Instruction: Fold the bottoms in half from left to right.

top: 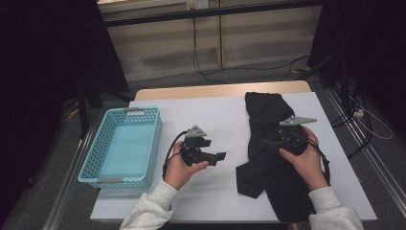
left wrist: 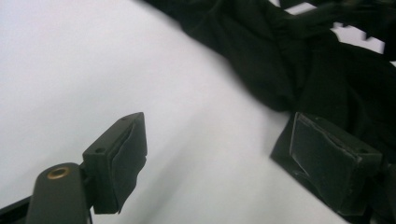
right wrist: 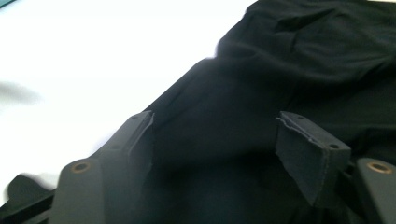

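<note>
The table (top: 210,115) has a white top with a strip of pale wood showing along its far edge. On its left side a light blue plastic basket (top: 95,153) with perforated walls stands lengthwise, its left wall hanging a little past the table's edge. On the right side a black garment (top: 270,115) lies crumpled, running from near the far edge to the near edge, with one flap spread leftward onto the bare white middle.

Black garment (top: 273,143), turquoise perforated basket (top: 93,158), white table cover (top: 210,115)
</note>
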Demonstrator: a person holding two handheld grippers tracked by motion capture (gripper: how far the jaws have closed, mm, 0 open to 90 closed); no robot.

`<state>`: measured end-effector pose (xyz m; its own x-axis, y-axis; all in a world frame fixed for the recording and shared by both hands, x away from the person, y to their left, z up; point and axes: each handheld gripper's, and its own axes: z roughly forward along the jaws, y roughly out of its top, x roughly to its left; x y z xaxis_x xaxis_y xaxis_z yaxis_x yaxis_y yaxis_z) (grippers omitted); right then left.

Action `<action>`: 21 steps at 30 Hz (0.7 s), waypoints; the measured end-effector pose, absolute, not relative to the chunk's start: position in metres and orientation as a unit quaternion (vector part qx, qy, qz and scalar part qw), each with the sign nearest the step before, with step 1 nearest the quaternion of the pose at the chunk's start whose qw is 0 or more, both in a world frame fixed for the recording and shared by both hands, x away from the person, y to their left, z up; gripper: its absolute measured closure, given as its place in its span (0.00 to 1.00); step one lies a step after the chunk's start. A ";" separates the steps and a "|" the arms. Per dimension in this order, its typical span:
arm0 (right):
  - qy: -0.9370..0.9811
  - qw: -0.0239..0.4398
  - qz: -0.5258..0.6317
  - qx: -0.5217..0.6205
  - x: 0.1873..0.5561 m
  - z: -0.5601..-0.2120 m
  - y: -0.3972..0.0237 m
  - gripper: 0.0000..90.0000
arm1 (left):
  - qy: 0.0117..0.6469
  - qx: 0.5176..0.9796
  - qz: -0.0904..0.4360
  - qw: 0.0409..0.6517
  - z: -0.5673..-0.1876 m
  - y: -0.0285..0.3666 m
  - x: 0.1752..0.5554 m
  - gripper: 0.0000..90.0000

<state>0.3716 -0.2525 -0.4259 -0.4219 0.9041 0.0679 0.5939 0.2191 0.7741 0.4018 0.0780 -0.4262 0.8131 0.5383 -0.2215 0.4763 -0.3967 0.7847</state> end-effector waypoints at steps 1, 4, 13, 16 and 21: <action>0.753 0.207 0.383 0.494 0.369 -0.426 -0.252 0.30 | 0.307 0.836 0.036 0.453 -0.429 0.080 0.404 0.20; 0.749 0.200 0.397 0.491 0.359 -0.431 -0.253 0.29 | 0.307 0.842 0.040 0.443 -0.432 0.086 0.408 0.19; 0.762 0.191 0.392 0.478 0.346 -0.435 -0.251 0.31 | 0.320 0.841 0.050 0.433 -0.437 0.099 0.415 0.16; 0.765 0.189 0.396 0.471 0.342 -0.434 -0.247 0.34 | 0.325 0.842 0.052 0.427 -0.438 0.103 0.416 0.16; 0.763 0.183 0.407 0.467 0.337 -0.433 -0.243 0.37 | 0.328 0.840 0.051 0.429 -0.438 0.105 0.416 0.16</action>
<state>0.3372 -0.2426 -0.4330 -0.4964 0.8622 0.1012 0.5639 0.2316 0.7927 0.4165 0.1053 -0.4381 0.7796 0.5953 -0.1946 0.5071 -0.4177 0.7539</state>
